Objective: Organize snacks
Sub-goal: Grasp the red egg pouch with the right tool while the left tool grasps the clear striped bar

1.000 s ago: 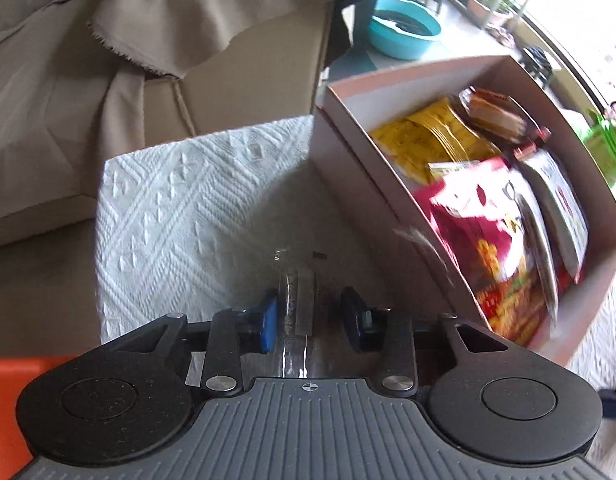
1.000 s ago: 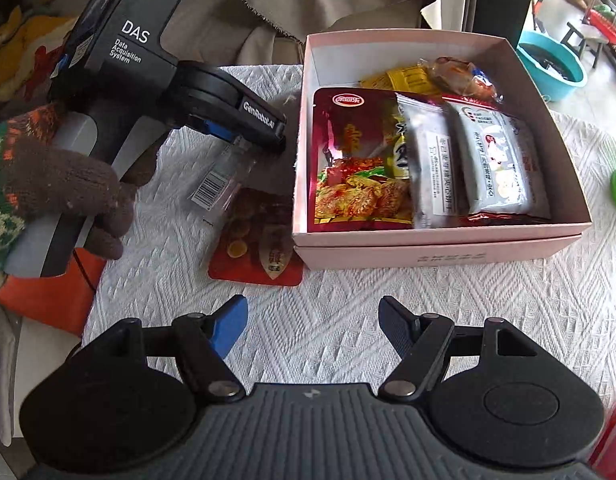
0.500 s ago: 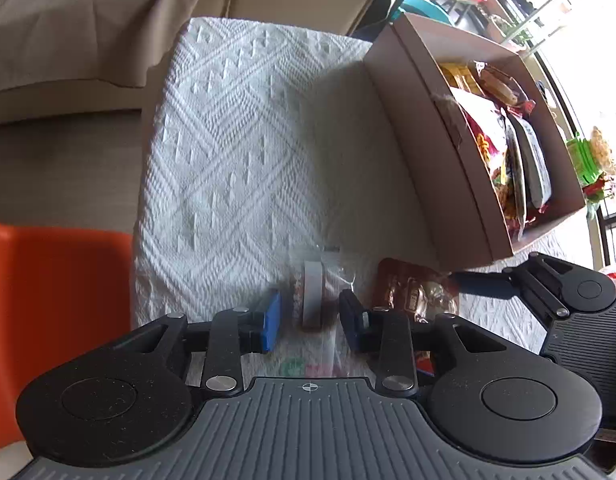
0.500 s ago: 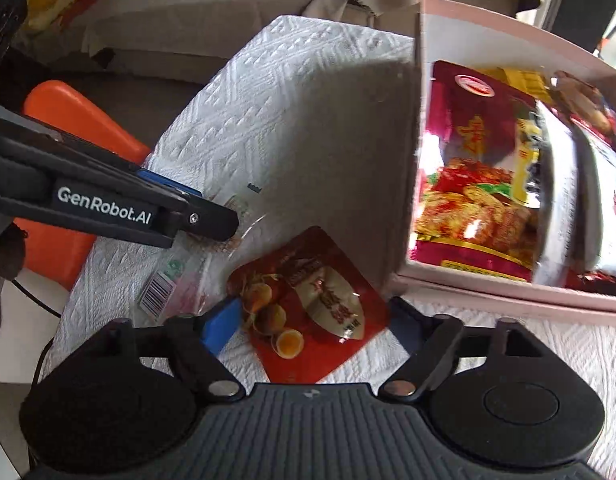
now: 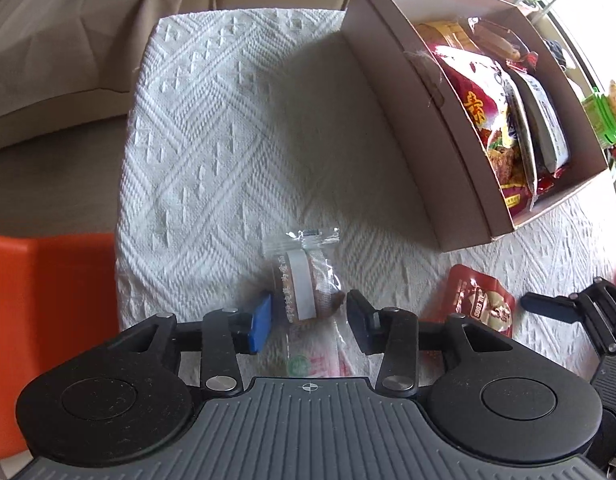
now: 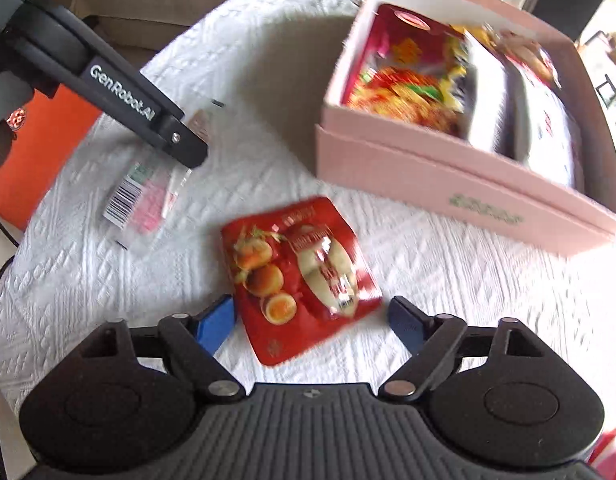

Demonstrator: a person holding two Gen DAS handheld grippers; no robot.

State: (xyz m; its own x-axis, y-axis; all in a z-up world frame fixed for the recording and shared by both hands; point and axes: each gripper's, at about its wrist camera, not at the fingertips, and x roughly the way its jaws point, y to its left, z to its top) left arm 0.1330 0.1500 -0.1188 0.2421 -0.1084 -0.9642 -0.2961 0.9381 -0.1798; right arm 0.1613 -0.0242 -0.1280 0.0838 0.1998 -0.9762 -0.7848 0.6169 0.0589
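Right claw (image 6: 310, 322) gapes wide, closing slightly, astride the red egg packet (image 6: 300, 276) lying flat on the white cloth (image 6: 268, 152), near side of the pink box (image 6: 448, 168); pads not touching; left claw (image 5: 308, 322) opening around the clear-wrapped snack (image 5: 306, 288), left of the box; risk: flat foil slips or pads snag cloth.

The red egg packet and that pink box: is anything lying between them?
Nothing: in the right wrist view only bare white textured cloth separates the red egg packet from the pink box.
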